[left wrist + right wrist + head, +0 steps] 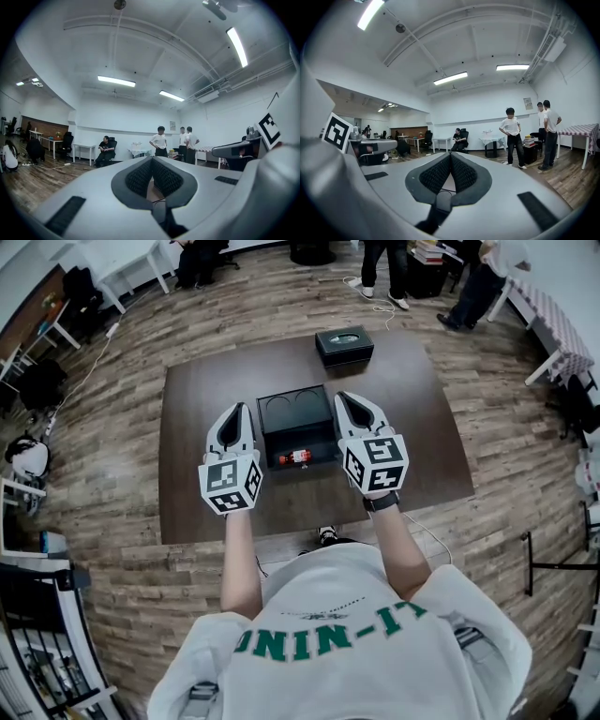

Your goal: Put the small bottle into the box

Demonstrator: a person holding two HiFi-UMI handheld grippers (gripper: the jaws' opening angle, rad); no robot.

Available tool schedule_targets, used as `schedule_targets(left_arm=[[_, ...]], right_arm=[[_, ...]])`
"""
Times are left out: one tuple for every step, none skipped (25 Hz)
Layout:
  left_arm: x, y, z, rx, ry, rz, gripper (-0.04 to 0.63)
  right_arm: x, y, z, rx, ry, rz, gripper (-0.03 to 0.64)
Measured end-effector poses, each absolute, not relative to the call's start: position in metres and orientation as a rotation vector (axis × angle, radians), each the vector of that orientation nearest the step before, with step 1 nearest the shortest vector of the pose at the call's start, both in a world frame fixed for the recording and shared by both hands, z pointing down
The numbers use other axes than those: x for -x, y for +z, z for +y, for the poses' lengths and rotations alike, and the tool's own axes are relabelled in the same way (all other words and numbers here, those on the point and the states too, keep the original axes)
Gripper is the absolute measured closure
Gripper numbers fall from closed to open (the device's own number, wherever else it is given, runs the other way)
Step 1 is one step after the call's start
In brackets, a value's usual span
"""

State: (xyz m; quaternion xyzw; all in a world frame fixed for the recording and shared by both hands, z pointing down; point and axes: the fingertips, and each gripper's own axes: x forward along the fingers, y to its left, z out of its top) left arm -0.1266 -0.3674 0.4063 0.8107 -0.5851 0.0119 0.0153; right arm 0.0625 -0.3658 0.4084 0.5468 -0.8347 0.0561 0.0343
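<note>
A small bottle (pixel 295 457) with a red label lies on its side in the near part of an open black box (pixel 265 430) at the middle of the dark table (pixel 192 493). The box's far part has two round recesses. My left gripper (pixel 242 407) hovers just left of the box and my right gripper (pixel 343 396) just right of it, both pointing away from me. Each is shut with nothing held. In the left gripper view the pads (pixel 140 176) meet at the tips, as do the pads (pixel 461 172) in the right gripper view. Both views look out over the room, not at the box.
A closed black case (pixel 344 345) stands at the table's far edge. Several people (pixel 512 136) stand or sit beyond the table, near white desks and chairs. A cable (pixel 433 538) trails on the wooden floor at the right.
</note>
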Motion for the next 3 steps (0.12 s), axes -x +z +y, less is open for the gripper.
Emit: schedule_targets(left_arm=[[0.126,0.4077,-0.3706,-2.52,0.041,-1.82,0.583],[0.1256,0.4091,-0.3739,-2.518,0.046,-1.82,0.583],[0.1251,0.4106,-0.3773,-2.515,0.05,-1.82,0.583]], right_arm=[[-0.0623,0.4106,-0.3687,-1.678,0.173,-2.562,0.601],[-0.0619,0.4129,-0.3717,-1.673,0.174,-2.559,0.601],[-0.0616,0.4152,-0.3747,-1.668,0.177,-2.556,0.601]])
